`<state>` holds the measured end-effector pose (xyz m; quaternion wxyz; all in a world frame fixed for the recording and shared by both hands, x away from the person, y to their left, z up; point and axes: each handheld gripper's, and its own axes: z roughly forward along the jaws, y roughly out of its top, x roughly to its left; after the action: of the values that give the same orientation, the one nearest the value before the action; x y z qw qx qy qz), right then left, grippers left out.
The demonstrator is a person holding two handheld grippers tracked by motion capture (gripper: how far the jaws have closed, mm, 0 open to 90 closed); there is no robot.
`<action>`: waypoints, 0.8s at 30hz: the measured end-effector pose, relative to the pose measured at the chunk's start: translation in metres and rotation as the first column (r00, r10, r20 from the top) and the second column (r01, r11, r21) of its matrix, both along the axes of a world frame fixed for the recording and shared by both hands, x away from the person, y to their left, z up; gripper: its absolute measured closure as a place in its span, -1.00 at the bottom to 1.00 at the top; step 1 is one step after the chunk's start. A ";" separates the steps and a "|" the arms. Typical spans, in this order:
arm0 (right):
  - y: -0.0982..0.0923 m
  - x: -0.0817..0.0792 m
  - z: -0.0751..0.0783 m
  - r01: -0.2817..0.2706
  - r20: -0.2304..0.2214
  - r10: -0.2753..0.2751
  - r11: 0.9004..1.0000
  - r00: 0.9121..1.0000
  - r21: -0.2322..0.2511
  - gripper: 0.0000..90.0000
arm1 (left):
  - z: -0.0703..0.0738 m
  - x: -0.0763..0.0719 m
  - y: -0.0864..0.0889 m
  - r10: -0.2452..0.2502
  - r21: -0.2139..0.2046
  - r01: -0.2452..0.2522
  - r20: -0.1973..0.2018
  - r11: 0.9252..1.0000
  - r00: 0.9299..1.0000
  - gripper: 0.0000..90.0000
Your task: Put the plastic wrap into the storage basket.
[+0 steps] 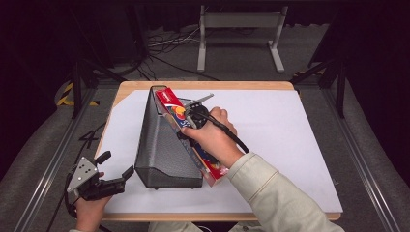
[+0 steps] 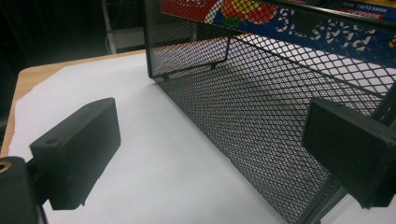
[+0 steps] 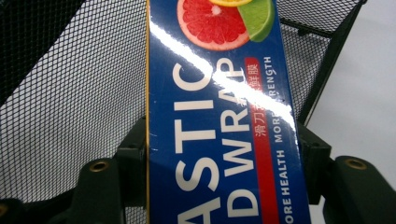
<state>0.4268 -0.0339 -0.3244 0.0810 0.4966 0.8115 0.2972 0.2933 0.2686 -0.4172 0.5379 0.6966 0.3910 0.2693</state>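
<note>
I am pinching the long blue plastic-wrap box in my right tool, angling it into the black wire-mesh basket; my left tool is waiting spread apart beside it.

Black metal-mesh basket, glossy cardboard wrap box, matt white paper sheet on wood table.

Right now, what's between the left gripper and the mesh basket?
Nothing but bare white sheet between left gripper and mesh basket, seen in the high view.
</note>
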 end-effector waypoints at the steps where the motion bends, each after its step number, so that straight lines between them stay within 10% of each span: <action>1: 0.002 0.000 -0.002 0.001 0.002 -0.001 1.000 1.000 -0.002 -0.15 | 0.000 0.000 0.000 0.001 -0.001 -0.001 0.000 1.000 1.000 -0.88; 16: 0.017 0.015 -0.009 0.021 -0.102 -0.019 1.000 0.995 0.021 -0.18 | 0.000 -0.002 0.001 0.006 -0.003 -0.006 0.003 1.000 1.000 -0.88; 24: 0.019 0.018 0.003 0.035 -0.062 -0.031 0.997 0.998 0.073 -0.08 | 0.000 -0.002 0.001 0.006 -0.003 -0.006 0.000 1.000 1.000 -0.88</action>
<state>0.4451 -0.0153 -0.3216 0.0429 0.5214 0.7937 0.3104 0.2912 0.2699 -0.4174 0.5383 0.6946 0.3933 0.2703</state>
